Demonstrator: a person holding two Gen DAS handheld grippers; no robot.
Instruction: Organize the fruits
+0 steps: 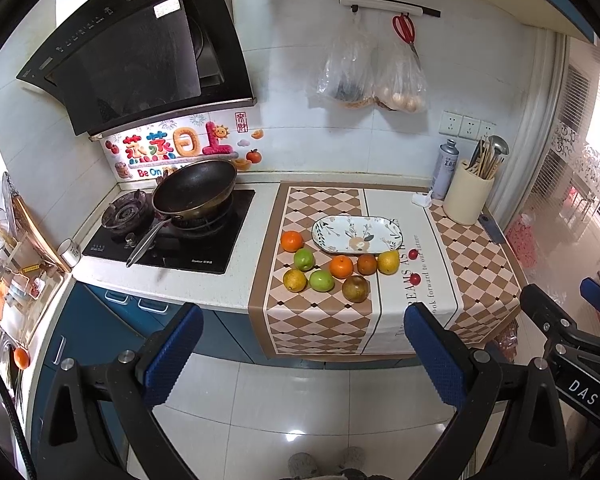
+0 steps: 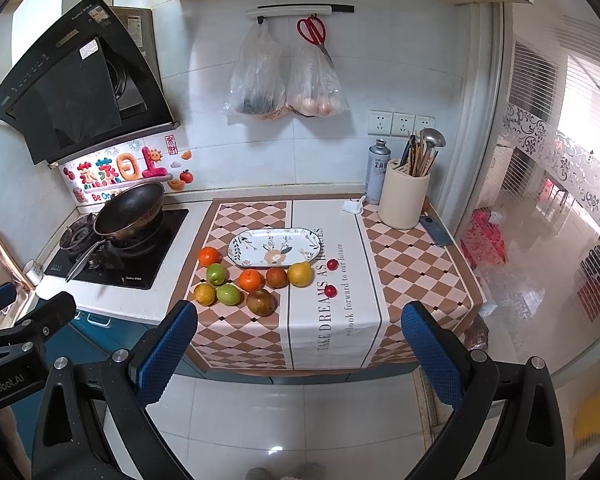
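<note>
The left gripper point(image 1: 302, 354) hangs over the floor tiles short of the counter, its blue-padded fingers spread wide with nothing between them. The right gripper point(image 2: 300, 350) is likewise wide apart and empty; its body reads "DAS" in the left view, and the left one reads "GenRobot.AI" in the right view.

Beyond them, at 12 o'clock, a checkered mat point(image 2: 412, 264) printed "TAKE DREAMS AS HORSES" and "look forward to our future" carries the fruits. An oval floral plate point(image 2: 274, 246) lies bare of fruit. Just in front of it sit two oranges point(image 2: 251, 280), two green fruits point(image 2: 228, 294), a yellow pear point(image 2: 300, 274), a brown fruit point(image 2: 261, 302) and two small red ones point(image 2: 330, 290).

At 10 o'clock a wok point(image 2: 130, 212) stands on the hob, under a wall sticker reading "Be On".
</note>
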